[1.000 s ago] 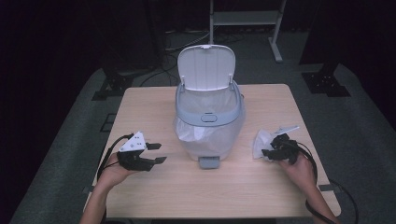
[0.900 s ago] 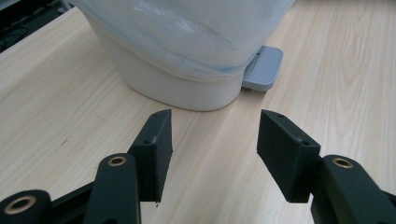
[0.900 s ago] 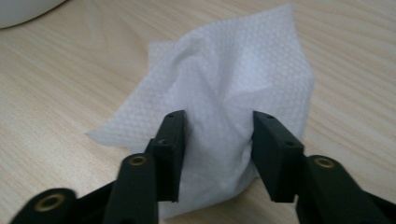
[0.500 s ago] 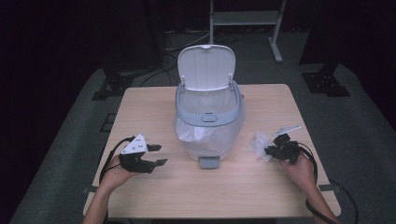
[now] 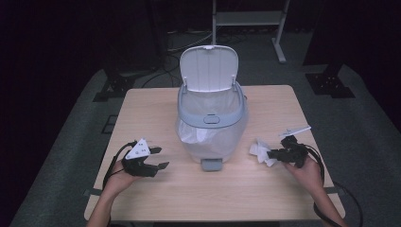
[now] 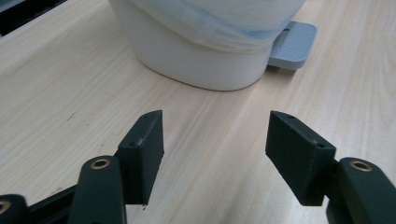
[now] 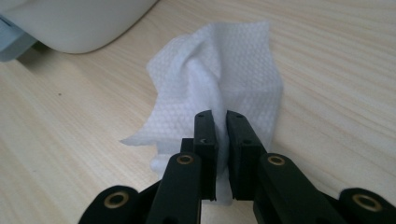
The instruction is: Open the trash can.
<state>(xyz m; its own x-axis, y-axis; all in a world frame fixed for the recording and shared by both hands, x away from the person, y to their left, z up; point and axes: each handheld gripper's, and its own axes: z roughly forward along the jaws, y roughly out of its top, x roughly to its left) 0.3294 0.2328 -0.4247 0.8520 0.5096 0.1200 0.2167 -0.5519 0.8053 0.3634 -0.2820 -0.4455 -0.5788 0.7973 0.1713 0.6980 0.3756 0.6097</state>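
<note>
Pinching the crumpled white paper tissue (image 7: 219,88) between its nearly closed black jaws, the right hand-held gripper (image 7: 221,122) holds it on the pale wooden tabletop (image 5: 156,111) beside the white pedal bin (image 5: 211,124), while the left hand-held gripper (image 6: 215,133), jaws just widening, holds nothing.

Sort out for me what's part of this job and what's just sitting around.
In the job:
- crumpled white tissue, pinched in the right gripper
- pedal bin with its lid up and a liner inside
- left gripper, jaws just been opening, nothing between them

Just about:
- wooden table
- metal stand behind the table
- black stand feet on the floor
</note>
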